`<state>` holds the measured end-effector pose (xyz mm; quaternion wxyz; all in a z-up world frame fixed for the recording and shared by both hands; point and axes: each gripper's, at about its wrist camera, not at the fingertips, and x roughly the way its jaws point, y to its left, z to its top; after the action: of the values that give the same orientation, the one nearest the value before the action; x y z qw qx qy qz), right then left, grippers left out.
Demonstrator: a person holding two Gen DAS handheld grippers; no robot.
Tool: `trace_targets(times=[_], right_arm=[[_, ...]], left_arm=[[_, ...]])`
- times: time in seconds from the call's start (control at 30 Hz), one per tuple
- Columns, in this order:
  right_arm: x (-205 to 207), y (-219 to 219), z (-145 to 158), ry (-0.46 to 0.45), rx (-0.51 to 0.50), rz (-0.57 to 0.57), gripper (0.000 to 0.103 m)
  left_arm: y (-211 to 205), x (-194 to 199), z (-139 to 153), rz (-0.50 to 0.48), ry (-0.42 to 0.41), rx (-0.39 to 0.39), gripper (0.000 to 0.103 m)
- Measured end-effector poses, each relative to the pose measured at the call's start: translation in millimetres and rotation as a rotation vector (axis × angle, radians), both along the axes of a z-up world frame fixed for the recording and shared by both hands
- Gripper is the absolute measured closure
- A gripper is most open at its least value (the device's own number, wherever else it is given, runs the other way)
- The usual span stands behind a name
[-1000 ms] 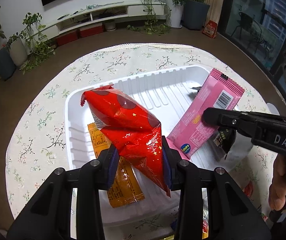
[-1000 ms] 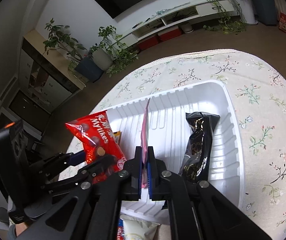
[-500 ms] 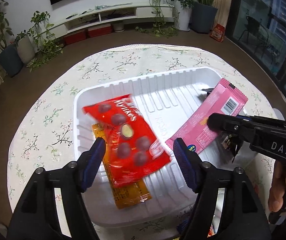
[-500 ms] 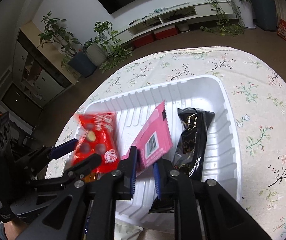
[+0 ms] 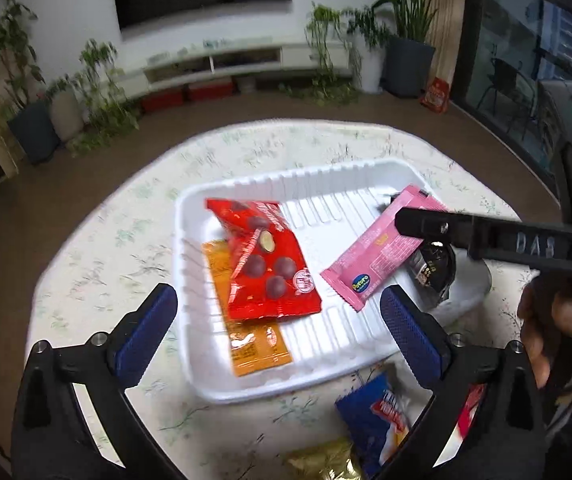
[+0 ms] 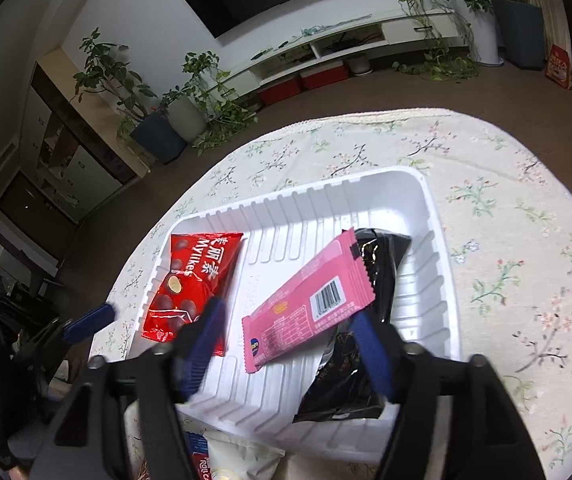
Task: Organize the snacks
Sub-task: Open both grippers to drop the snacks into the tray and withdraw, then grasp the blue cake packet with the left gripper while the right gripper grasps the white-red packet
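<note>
A white ribbed tray [image 5: 286,184] [image 6: 437,240] holds a red Mylikes bag [image 5: 266,264] [image 6: 190,276] lying on an orange packet [image 5: 254,340], a pink bar [image 5: 381,252] [image 6: 309,300] and a black packet [image 5: 433,268] [image 6: 381,256]. My left gripper [image 5: 278,320] is open and empty above the tray's near edge. My right gripper [image 6: 289,344] is open and empty over the pink bar's near end; its finger also shows in the left wrist view [image 5: 485,236].
A blue snack bag [image 5: 373,412] and a gold packet [image 5: 321,460] lie on the floral tablecloth [image 6: 505,200] in front of the tray. Potted plants [image 6: 166,120] and a low TV shelf [image 5: 214,64] stand beyond the round table.
Both grippers opened: the left let go of the red bag, the right let go of the pink bar. Both packets now lie flat in the tray. Both grippers pulled back.
</note>
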<state>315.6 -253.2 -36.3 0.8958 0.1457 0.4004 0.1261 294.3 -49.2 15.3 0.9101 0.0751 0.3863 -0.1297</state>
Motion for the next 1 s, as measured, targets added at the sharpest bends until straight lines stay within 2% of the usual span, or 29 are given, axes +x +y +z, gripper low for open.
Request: trace_targets(times=[0.1,0.17,0.27,0.33,0.4,0.47,0.57,0.7,0.8,0.83,0.9,0.93,1.0], right_arm=[[-9.7,-4.0,13.1,-0.033,-0.005,-0.033,0.017],[-17.6,-9.0,24.1,-0.072,-0.02,-0.057,0.013],[-33.7,-15.3,39.6,-0.128,-0.053,-0.08,0.011],[-46.9,-17.1,45.8,-0.147,-0.081,-0.079,0.011],[-65.2,-17.7,50.0,-0.156,-0.12,-0.065,0.011],[-89.4,-17.1,50.1,-0.151,-0.163,-0.044,0.011],[-120.2,-14.0,44.6,-0.137,-0.193,-0.024,0.011],[-153.0,-10.8,32.6,-0.119,-0.176,-0.001,0.013],[-167.8,-5.3,13.1,-0.062,-0.14,0.021,0.018],[-167.5,-3.6,8.2,-0.04,-0.125,0.038,0.023],[-165.5,0.7,-5.0,0.018,-0.099,0.08,0.035],[-164.3,1.9,-7.9,0.029,-0.101,0.088,0.042],[-161.0,0.5,-11.8,0.046,-0.104,0.082,0.044]], left_arm=[[8.7,-28.7,13.9,-0.007,-0.111,-0.005,0.0],[16.2,-47.6,19.2,0.017,-0.132,-0.01,0.0],[21.8,-68.2,20.0,0.036,-0.09,0.001,0.0],[26.3,-81.0,17.1,0.05,-0.001,0.008,0.0],[35.4,-96.2,13.5,0.061,0.039,-0.066,0.0],[36.9,-111.9,7.6,0.074,0.067,-0.091,0.0],[27.1,-132.1,-5.4,0.046,0.104,-0.075,0.0],[8.7,-148.3,-14.6,0.002,0.105,-0.033,0.0],[-3.9,-147.3,-22.5,-0.044,0.135,-0.022,0.001],[-6.1,-147.0,-24.1,-0.05,0.142,-0.025,0.001],[-9.2,-147.5,-26.8,-0.066,0.145,-0.026,0.009],[-11.1,-146.6,-28.8,-0.07,0.147,-0.014,0.016],[-14.0,-142.3,-34.9,-0.082,0.173,0.002,0.025]])
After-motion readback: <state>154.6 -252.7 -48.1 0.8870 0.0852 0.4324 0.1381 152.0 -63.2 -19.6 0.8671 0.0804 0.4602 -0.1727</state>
